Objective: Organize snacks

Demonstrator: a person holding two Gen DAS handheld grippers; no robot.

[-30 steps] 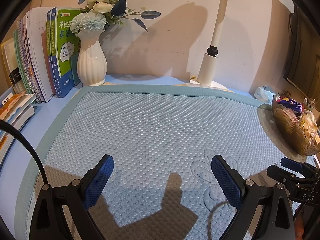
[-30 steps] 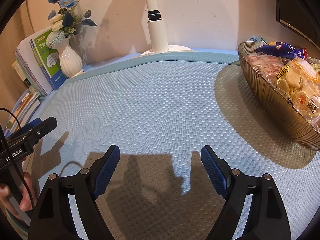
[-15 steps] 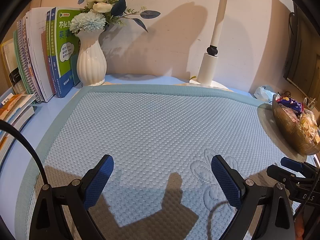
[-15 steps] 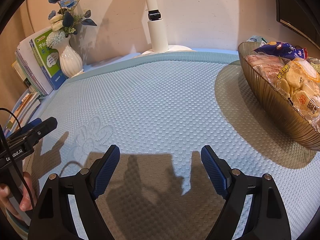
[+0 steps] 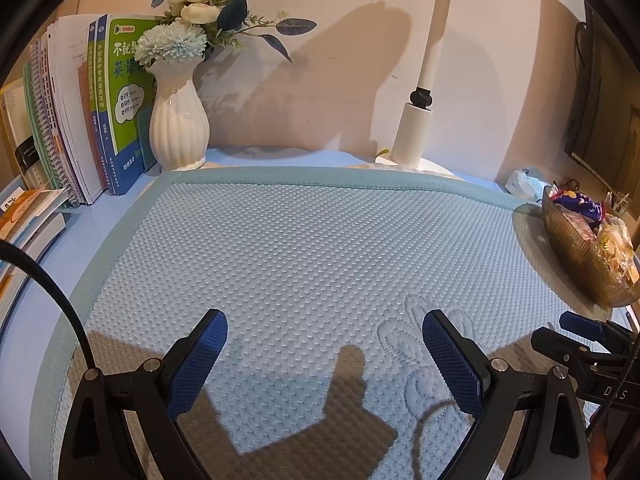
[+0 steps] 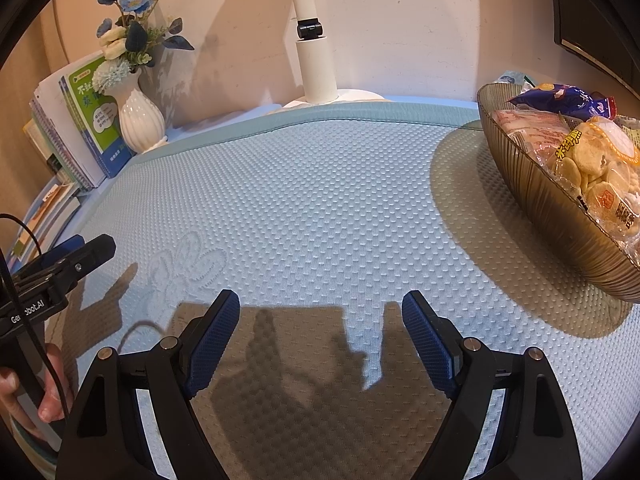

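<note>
Right wrist view: your right gripper (image 6: 321,334) and left gripper (image 5: 325,354) hang open, empty; reaching carelessly could tip the snack bowl (image 6: 532,196).

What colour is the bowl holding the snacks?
The bowl is a see-through brownish amber with fine ribs; the right wrist view shows it best.

A pale blue dimpled mat (image 6: 320,200) (embroidered with a flower motif) is seen beside a ribbed amber bowl (image 6: 560,208), a fluted white vase (image 5: 180,128) and blue-padded black grippers.
</note>
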